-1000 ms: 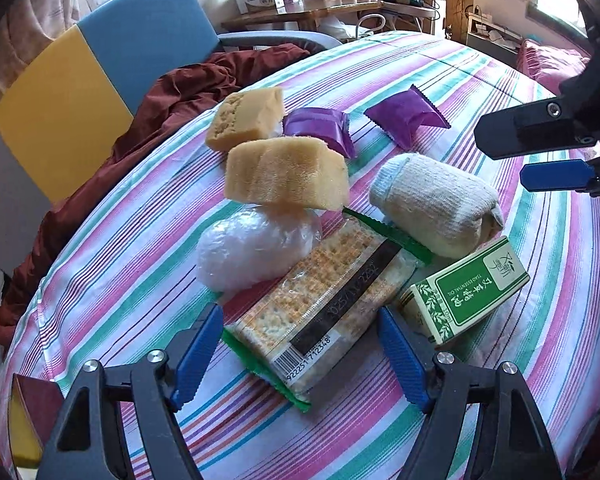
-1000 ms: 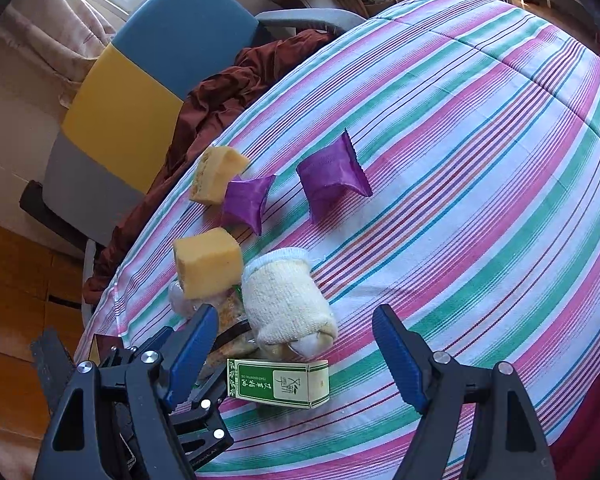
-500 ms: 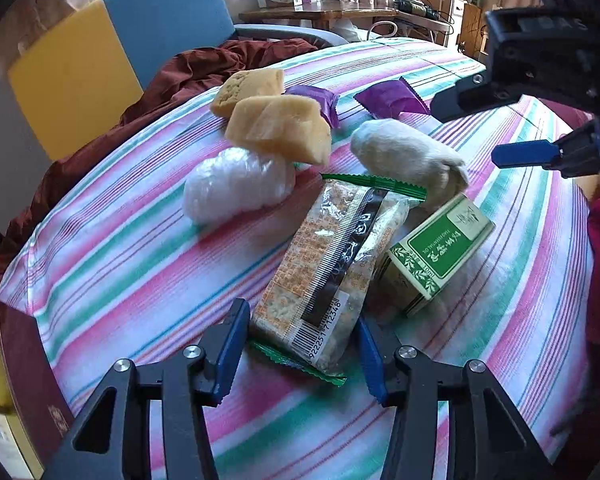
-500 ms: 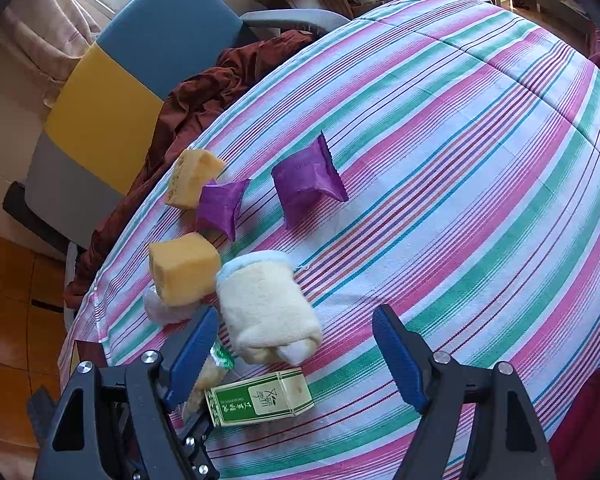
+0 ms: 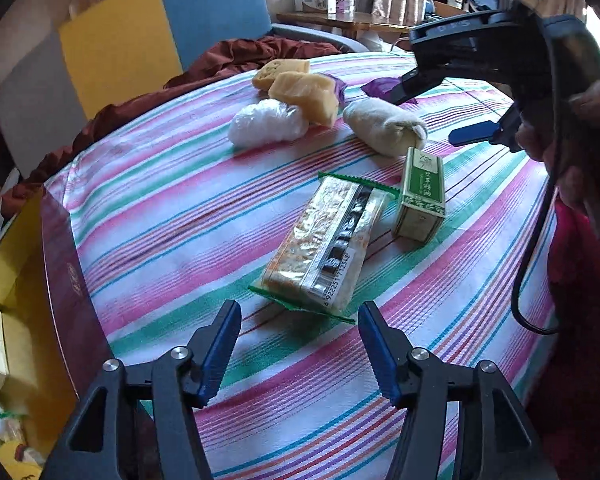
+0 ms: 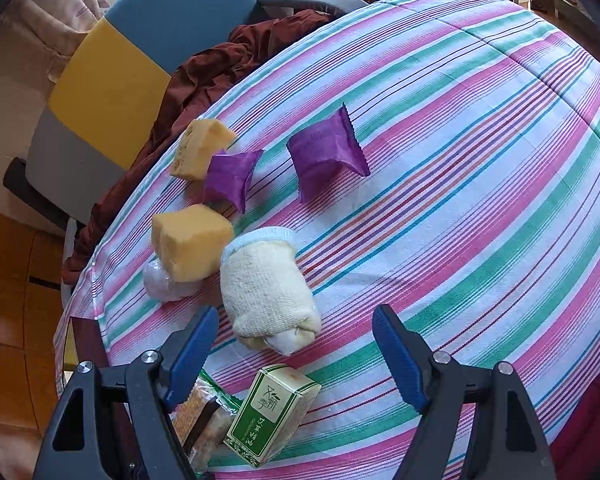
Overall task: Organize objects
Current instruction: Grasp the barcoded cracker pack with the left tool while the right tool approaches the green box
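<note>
Striped tablecloth (image 6: 460, 160) holds two sponges (image 6: 190, 242), two purple packets (image 6: 324, 156); left gripper (image 5: 300, 344), right gripper (image 6: 296, 348) both gape wide

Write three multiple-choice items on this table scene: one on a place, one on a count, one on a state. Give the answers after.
1. The green box lies:
A. beside the cracker packet
B. on the blue chair
C. under the rolled sock

2. How many purple sachets lie on the striped cloth?
A. one
B. two
C. four

3. The left gripper is:
A. shut on the packet
B. shut on a sponge
C. open, holding nothing

Answers:
1 A, the box sits right next to the packet's far end.
2 B, the right wrist view shows the second sachet by the yellow sponges.
3 C, its blue fingers stand apart with the packet ahead of them, ungripped.
</note>
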Motion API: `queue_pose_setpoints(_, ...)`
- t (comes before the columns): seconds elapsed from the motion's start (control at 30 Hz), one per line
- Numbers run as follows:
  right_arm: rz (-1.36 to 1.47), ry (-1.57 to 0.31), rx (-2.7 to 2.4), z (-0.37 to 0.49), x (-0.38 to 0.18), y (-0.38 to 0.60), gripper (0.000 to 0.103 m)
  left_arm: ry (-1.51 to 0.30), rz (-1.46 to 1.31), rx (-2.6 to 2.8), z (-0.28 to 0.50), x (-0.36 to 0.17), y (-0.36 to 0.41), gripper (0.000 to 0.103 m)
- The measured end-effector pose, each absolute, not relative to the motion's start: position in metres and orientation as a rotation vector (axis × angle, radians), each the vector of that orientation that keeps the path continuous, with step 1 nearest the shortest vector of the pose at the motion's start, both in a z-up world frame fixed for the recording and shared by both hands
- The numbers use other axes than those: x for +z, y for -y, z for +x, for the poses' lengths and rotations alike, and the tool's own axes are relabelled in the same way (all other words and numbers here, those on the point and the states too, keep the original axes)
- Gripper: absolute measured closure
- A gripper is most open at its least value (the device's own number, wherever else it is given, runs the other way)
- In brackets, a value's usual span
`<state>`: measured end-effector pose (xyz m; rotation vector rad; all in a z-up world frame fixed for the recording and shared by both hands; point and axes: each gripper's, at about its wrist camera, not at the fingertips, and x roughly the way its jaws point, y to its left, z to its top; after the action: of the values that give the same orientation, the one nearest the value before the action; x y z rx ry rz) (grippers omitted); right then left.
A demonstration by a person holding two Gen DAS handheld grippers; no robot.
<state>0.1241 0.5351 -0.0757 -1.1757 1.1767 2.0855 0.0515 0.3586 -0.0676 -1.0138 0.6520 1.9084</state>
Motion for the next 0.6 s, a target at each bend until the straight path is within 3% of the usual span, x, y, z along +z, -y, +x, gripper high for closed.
queue_pose_setpoints(0.23,-1.177,-1.185,2.084,0.127,-0.076,-0.535,0.022,-0.796,-0.875,1.837,0.051,-0.064,-0.392,0.027)
queue_pose_setpoints(0.33,-1.183,-1.183,2.086,0.127,-0.077,-0.534,0.022,-0.87,-0.87,1.805,0.043,-0.078,-0.407,0.027)
queue_pose_setpoints(0.4,-1.186,-1.183,2.085,0.126,-0.077,-0.535,0.022,-0.825,-0.916,1.793,0.032,-0.085,-0.41,0.027)
queue_pose_setpoints(0.5,-1.186,-1.191,2.079,0.126,-0.078,-0.537,0.022,-0.682,-1.037,1.781,0.013,-0.09,-0.411,0.032)
queue_pose_setpoints(0.6,-1.188,-1.188,2.076,0.126,-0.079,-0.538,0.022,-0.641,-1.022,1.823,0.013,-0.092,-0.406,0.045)
